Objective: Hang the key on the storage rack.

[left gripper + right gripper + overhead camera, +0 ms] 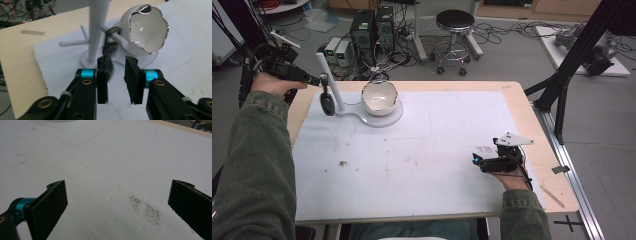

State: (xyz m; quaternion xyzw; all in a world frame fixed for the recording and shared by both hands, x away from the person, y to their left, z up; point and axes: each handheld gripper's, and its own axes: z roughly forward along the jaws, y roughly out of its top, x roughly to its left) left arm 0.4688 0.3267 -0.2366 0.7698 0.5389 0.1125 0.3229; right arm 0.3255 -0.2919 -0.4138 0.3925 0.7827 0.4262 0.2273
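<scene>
Work in hand: hanging a mug (379,96) on a white peg stand (332,82) at the far left of the worktop (522,107).
Mug: white, with a wavy silver-edged rim; it hangs tilted by its handle on one peg, mouth turned sideways, low over the stand's round base (388,119). In the left gripper view the peg (117,37) passes through the handle loop, so the peg appears to carry the weight rather than the tool.
Left tool (117,80): raised at the far left beside the stand's post, pointing toward the mug. Its jaws stand a little apart with nothing between the pads; the mug handle lies just beyond the tips. This looks like a release, the tool let go so the mug can settle on its peg.
Right tool (117,202): resting low at the near right of the worktop, well apart from the stand, jaws spread wide over the bare white mat (105,157) and holding nothing. It seems parked out of the way.
Judgement: the hanging looks essentially done; what remains is backing the left tool off without nudging the handle.
</scene>
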